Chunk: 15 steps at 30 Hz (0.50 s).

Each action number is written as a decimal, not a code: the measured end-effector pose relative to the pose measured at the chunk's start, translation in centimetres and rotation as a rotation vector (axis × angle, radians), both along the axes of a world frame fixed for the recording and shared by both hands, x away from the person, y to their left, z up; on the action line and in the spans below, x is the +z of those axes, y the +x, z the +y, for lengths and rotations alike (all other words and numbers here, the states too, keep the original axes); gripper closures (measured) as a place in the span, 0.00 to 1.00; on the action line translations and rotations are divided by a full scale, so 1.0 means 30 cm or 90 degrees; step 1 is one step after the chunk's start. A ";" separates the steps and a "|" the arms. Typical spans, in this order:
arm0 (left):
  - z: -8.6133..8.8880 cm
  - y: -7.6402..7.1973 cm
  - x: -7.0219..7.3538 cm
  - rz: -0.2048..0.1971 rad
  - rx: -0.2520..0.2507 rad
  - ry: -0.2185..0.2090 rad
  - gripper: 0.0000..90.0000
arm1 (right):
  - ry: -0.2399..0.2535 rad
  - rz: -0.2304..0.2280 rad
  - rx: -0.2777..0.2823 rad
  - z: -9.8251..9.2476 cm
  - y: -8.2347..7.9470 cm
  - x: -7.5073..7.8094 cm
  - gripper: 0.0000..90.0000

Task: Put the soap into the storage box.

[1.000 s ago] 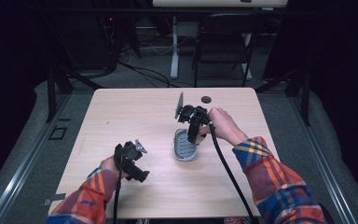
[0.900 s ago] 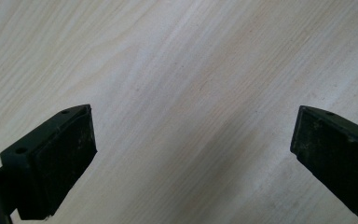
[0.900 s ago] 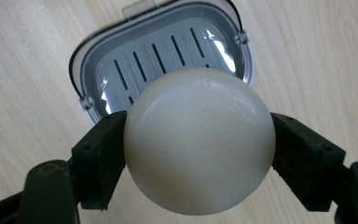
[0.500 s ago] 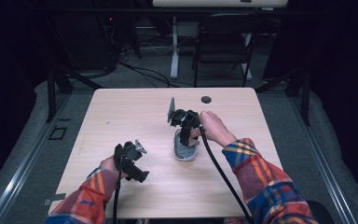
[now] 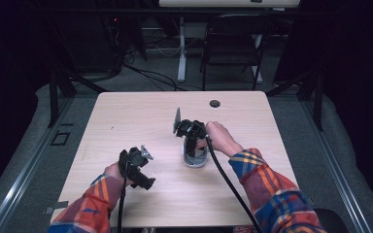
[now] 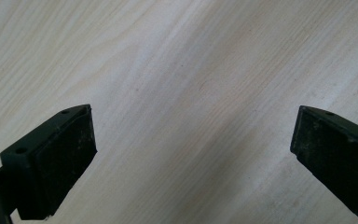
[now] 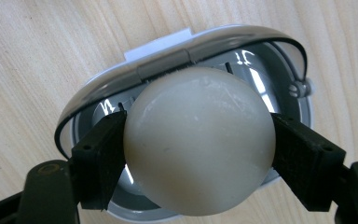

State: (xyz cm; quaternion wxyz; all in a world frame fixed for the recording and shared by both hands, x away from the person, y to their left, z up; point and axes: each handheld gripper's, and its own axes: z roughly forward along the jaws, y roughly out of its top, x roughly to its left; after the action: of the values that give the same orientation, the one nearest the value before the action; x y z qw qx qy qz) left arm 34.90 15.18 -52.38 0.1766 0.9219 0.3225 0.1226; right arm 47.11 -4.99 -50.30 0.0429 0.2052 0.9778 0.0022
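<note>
My right gripper [image 5: 190, 141] points down over a white and grey oval egg slicer [image 5: 195, 160] near the middle of the wooden table [image 5: 126, 116]. In the right gripper view my right gripper [image 7: 198, 149] is shut on a smooth white egg [image 7: 198, 140], pads pressing on both sides. The egg hangs just above the slotted cradle of the slicer [image 7: 279, 88], whose metal frame arcs behind it. My left gripper [image 5: 141, 174] rests low near the table's front left. In its own view the left gripper [image 6: 193, 144] stands open over bare wood.
A dark round hole [image 5: 215, 103] sits in the table near its far edge. A folding chair [image 5: 233, 43] and a white table leg [image 5: 181, 48] stand beyond the table. Cables trail back from both grippers toward the person.
My right gripper has come down and slightly left with the egg, now covering most of the slicer. The left gripper has stayed where it was.
</note>
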 end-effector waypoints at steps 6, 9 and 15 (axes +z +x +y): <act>0.000 0.001 0.000 0.000 -0.001 -0.001 0.00 | 0.014 -0.002 -0.002 -0.016 -0.002 -0.002 0.25; 0.000 0.000 0.000 0.000 -0.001 0.000 0.00 | 0.023 0.000 -0.004 -0.024 -0.002 -0.002 0.25; 0.000 0.000 0.001 -0.002 -0.002 0.002 0.00 | 0.029 0.001 -0.004 -0.031 -0.002 0.000 0.25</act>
State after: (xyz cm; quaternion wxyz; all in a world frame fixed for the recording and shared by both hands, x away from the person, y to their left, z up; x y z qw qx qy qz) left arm 34.88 15.20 -52.36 0.1757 0.9226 0.3203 0.1239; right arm 47.05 -5.93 -50.31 0.0372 0.2092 0.9769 0.0241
